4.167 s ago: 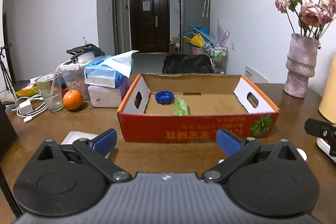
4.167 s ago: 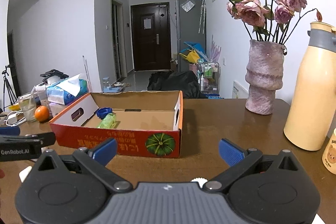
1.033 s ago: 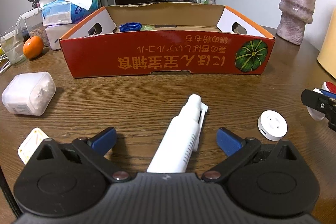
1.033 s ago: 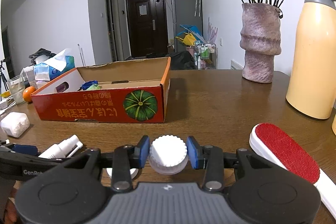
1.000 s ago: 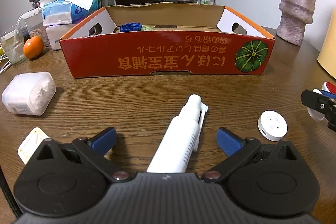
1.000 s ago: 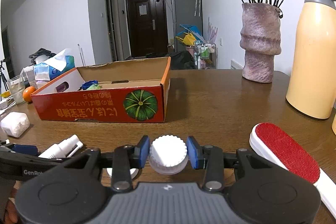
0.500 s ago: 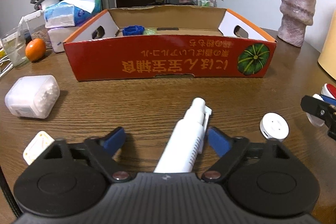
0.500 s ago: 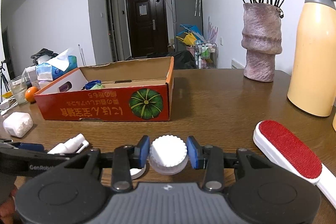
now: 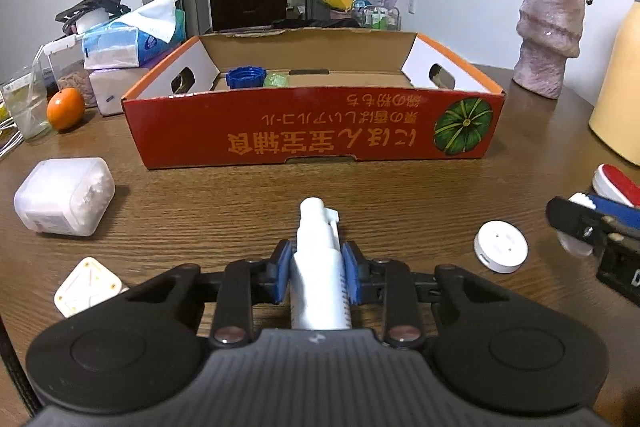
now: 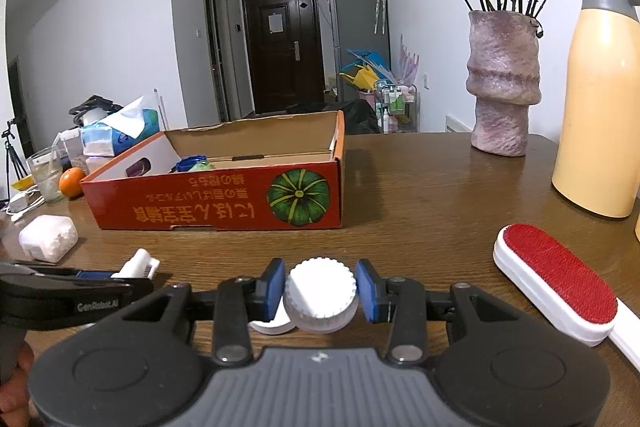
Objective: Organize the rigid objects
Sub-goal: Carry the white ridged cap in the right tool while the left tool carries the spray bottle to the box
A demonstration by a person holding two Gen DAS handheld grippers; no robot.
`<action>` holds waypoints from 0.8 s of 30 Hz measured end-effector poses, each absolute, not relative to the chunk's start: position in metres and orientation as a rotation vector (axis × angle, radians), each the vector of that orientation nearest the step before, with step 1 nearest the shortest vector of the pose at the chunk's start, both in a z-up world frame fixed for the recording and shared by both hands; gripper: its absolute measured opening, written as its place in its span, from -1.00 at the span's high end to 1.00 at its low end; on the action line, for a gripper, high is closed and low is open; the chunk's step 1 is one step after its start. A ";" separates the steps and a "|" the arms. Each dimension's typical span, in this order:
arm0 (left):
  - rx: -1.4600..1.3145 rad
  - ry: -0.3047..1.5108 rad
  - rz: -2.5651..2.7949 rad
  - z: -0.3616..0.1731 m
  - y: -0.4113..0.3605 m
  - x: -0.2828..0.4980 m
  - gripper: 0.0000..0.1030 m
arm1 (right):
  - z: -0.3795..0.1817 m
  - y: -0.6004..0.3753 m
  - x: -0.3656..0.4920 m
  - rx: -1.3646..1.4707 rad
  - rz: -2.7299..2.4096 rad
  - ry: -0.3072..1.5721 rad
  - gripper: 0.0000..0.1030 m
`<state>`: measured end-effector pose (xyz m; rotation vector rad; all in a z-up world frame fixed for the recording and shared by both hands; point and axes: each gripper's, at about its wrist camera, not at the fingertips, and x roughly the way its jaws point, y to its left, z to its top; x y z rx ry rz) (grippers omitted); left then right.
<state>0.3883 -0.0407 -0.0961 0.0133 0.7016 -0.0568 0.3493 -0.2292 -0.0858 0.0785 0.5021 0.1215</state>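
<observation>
Fingers (image 9: 285,269) of the left gripper (image 9: 316,269) are pressing on both sides of a white spray bottle (image 9: 318,259), which is lying along the line between them with its nozzle end poking out ahead toward the red cardboard box (image 9: 312,131). Its body is running back under the gripper, so the rear end is hidden. The bottle is sitting low over the wooden tabletop (image 9: 208,203); whether it is touching the wood cannot be told.

Blue pads (image 10: 275,289) of the right gripper (image 10: 320,291) are clamping a white ribbed cap (image 10: 320,293) between them, its round face tilting up toward the camera. Just beside and partly behind that cap, a white disc (image 10: 270,325) is lying flat on the tabletop.

A red-faced lint brush (image 10: 556,279) is resting to the right, near the right gripper. Inside the box, at its left end, a blue cap (image 9: 245,77) and a green item (image 9: 278,79) are lying side by side. A white plastic container (image 9: 64,202) is sitting on the tabletop well to the left of the bottle.
</observation>
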 end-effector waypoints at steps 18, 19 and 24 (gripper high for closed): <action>-0.005 0.515 -0.079 -0.045 -0.029 0.346 0.46 | -0.068 -0.207 0.331 0.092 0.164 0.434 0.26; -0.007 0.504 -0.079 -0.042 -0.028 0.344 0.46 | -0.066 -0.206 0.330 0.094 0.167 0.428 0.26; -0.021 0.465 -0.078 -0.030 -0.023 0.339 0.46 | -0.056 -0.200 0.328 0.104 0.187 0.399 0.26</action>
